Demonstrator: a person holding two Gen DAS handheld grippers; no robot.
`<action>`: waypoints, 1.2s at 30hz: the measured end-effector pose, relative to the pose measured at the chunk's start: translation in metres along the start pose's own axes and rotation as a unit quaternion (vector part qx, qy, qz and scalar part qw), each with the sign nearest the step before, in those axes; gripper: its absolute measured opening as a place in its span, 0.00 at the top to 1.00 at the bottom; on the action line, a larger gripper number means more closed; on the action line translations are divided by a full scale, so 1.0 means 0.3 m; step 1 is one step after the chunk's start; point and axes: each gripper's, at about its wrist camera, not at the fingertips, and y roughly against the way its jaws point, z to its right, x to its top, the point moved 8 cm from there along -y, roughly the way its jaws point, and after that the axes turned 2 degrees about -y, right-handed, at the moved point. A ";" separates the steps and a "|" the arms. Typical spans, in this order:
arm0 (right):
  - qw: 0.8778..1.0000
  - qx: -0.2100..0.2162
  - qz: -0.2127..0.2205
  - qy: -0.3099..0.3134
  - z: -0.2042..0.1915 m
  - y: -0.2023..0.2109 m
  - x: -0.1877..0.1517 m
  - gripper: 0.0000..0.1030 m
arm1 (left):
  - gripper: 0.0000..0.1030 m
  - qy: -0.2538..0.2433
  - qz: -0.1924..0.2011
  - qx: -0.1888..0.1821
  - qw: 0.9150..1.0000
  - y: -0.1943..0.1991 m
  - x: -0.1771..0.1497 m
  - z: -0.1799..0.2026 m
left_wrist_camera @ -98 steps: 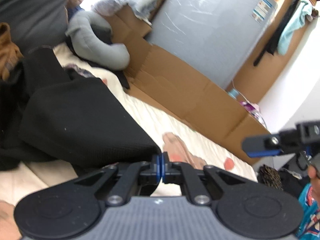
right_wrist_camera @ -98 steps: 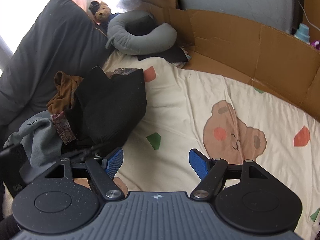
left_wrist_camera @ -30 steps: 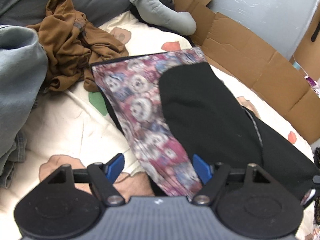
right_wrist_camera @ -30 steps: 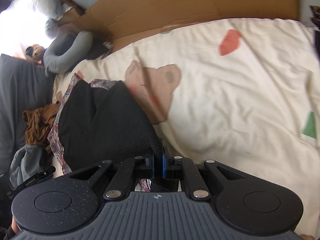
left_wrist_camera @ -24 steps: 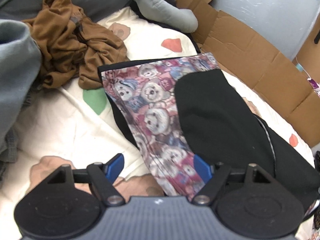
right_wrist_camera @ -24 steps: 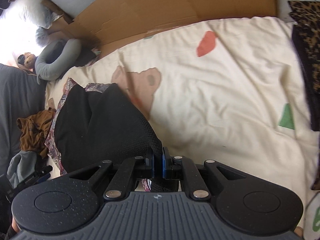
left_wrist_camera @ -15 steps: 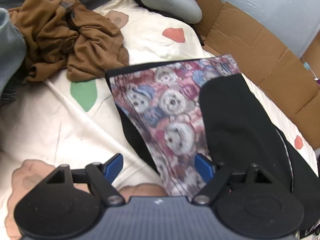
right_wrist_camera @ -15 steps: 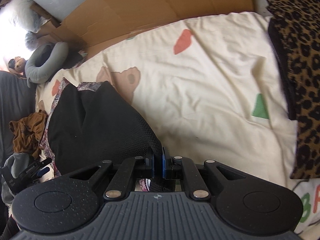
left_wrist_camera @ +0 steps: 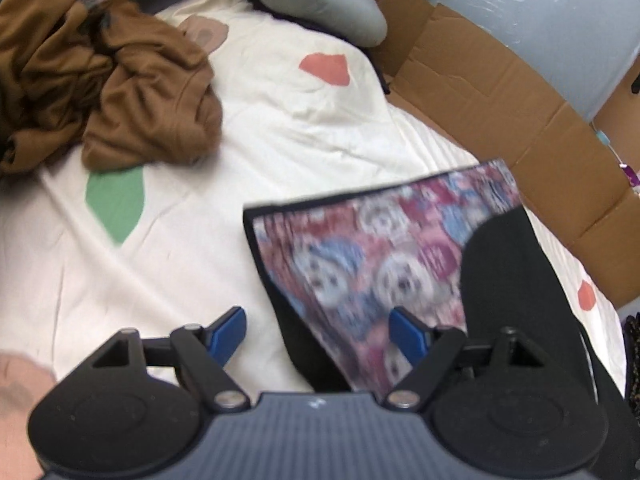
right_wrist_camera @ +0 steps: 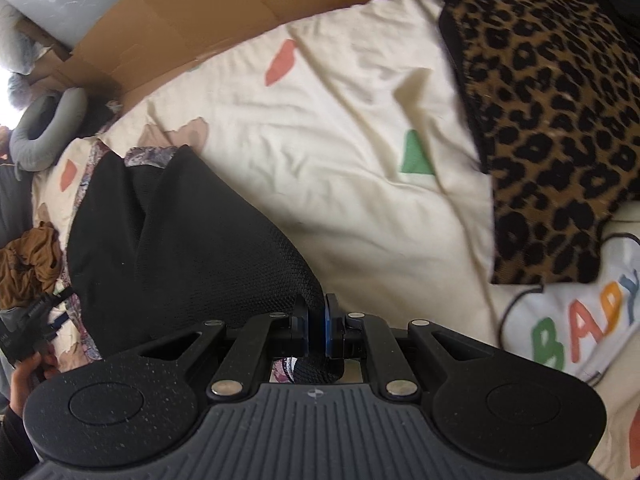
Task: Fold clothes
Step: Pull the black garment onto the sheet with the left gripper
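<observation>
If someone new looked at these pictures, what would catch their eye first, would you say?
Probably the black garment with its bear-print lining, spread on the cream sheet and pinched by the right gripper. Next, the leopard-print cloth at the right edge, and the crumpled brown garment at upper left in the left view.

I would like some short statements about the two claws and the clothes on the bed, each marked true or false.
1. The right claw is shut on the black garment. True.
2. The left claw is shut on the brown garment. False: its fingers are open and empty, and that garment lies crumpled, apart from it.
3. The black garment shows a bear-print lining. True.
4. The leopard-print cloth lies on top of the black garment. False: bare bedsheet separates them.
</observation>
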 end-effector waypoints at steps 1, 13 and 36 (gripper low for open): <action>1.000 -0.001 -0.002 -0.001 0.009 -0.003 -0.003 0.95 | 0.21 -0.001 0.001 0.001 1.000 -0.015 0.012 -0.004; 1.000 -0.027 -0.003 -0.012 0.057 -0.012 0.017 0.79 | 0.17 -0.048 0.019 0.014 0.999 -0.115 0.107 -0.008; 0.994 0.051 0.012 0.093 -0.371 -0.145 0.139 0.57 | 0.92 -0.102 0.028 0.017 0.994 0.054 0.118 0.021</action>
